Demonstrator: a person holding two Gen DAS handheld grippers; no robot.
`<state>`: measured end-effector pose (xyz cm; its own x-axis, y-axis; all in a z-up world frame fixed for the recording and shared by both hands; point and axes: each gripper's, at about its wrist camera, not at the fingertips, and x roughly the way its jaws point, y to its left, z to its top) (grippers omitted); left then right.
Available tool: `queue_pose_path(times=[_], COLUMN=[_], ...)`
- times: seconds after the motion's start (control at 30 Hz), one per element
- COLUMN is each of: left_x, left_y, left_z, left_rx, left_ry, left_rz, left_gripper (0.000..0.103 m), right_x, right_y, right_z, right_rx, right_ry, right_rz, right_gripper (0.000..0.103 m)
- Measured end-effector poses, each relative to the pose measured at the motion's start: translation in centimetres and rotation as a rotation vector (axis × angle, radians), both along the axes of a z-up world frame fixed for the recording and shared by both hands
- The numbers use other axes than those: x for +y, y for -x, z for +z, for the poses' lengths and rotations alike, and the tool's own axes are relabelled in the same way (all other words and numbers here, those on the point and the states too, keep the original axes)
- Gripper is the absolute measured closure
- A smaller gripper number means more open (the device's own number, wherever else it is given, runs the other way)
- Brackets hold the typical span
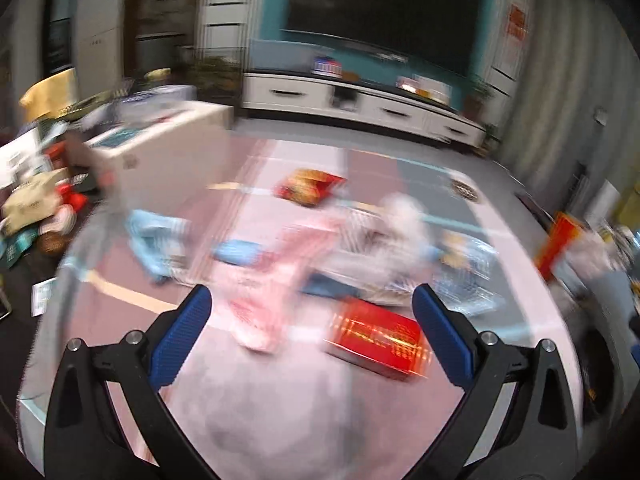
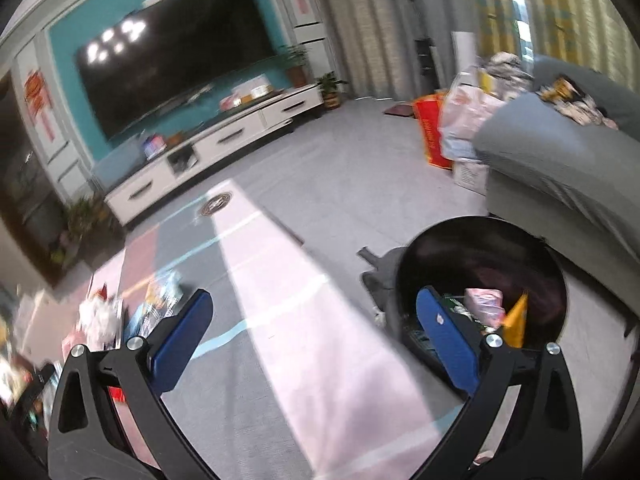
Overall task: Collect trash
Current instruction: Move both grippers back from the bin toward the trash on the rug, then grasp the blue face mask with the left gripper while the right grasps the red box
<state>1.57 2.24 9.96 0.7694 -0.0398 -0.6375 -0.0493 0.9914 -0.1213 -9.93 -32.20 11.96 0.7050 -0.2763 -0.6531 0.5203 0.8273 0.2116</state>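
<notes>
In the blurred left wrist view, trash lies scattered on the patterned mat [image 1: 256,420]: a red box [image 1: 378,338], a pink wrapper [image 1: 264,300], a red-orange snack bag [image 1: 310,186], blue wrappers [image 1: 156,236] and clear plastic packaging [image 1: 468,280]. My left gripper [image 1: 312,320] is open and empty above the mat, the pink wrapper and red box between its fingers in view. My right gripper [image 2: 314,328] is open and empty above the floor. A black round trash bin [image 2: 484,264] with wrappers inside sits behind its right finger. More trash [image 2: 152,304] lies at the left.
A white TV stand [image 1: 360,104] and a large TV stand at the back. A grey sofa [image 2: 560,160] is at the right, with bags and a red box [image 2: 432,132] beside it. Boxes and clutter [image 1: 40,184] pile up at the left.
</notes>
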Motion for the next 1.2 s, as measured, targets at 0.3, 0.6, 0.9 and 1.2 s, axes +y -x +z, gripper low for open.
queue_pose_path(times=[0.3, 0.6, 0.9, 1.2], left_x=[9.0, 12.6, 15.1, 15.5], left_y=[-2.7, -4.8, -6.6, -8.7], left_z=[-3.1, -5.6, -6.4, -7.5], left_rx=[0.053, 0.073, 0.107, 0.088], left_ry=[0.051, 0.081, 0.189, 0.204], left_rz=[0.197, 0.312, 0.339, 0.352], left_gripper=[0.003, 0.003, 0.003, 0.009], right_x=[6.8, 16.8, 23.6, 26.6], right_y=[-4.0, -8.1, -13.5, -16.8], right_z=[-1.9, -3.2, -5.9, -8.4], right_rx=[0.089, 0.104, 0.218, 0.243], right_ry=[0.118, 0.086, 0.041, 0.090], right_rz=[0.172, 0.405, 0.561, 0.539], right_gripper=[0.003, 0.003, 0.003, 0.003])
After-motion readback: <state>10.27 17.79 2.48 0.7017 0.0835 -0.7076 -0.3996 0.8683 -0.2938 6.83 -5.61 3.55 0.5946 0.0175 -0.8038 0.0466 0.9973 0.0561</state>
